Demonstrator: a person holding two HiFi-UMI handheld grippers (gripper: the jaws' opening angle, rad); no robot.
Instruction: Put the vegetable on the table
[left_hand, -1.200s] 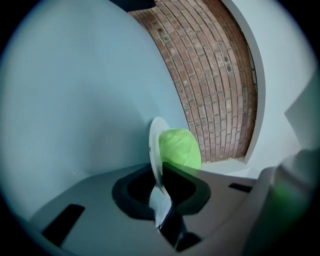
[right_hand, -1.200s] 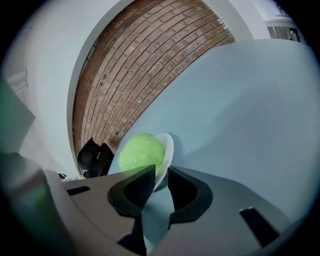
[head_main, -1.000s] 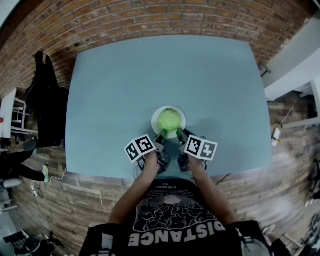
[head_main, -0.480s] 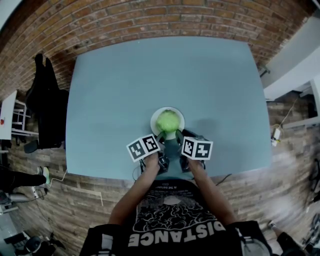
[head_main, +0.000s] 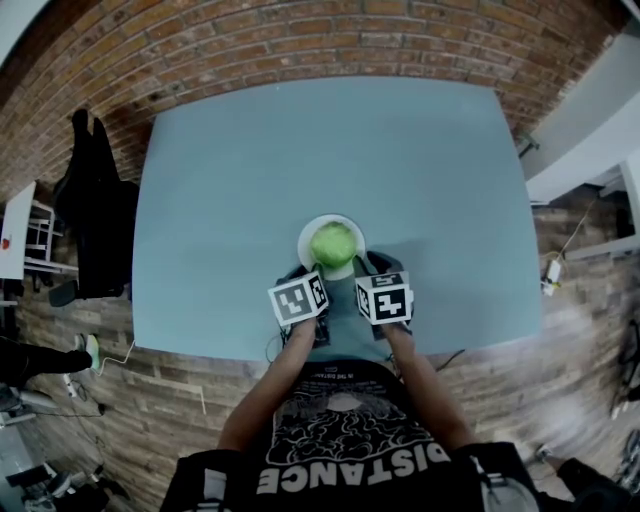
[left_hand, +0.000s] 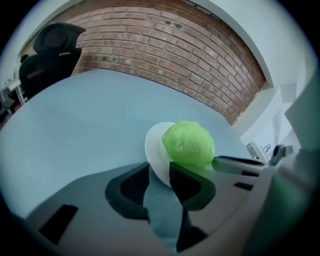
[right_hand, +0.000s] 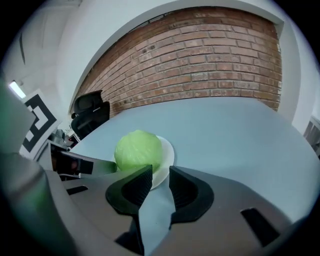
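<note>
Jaws just opened and empty, the left gripper (left_hand: 159, 170) and right gripper (right_hand: 160, 172) faced the round green cabbage (head_main: 334, 243) on its white plate (head_main: 302, 246). Cupping it evenly between them would best carry it onto the blue-grey table (head_main: 250, 160).

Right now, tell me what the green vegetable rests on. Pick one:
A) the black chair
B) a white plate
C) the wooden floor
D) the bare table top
B: the green vegetable sits on the white plate, which stands on the blue-grey table near the person's edge.
</note>
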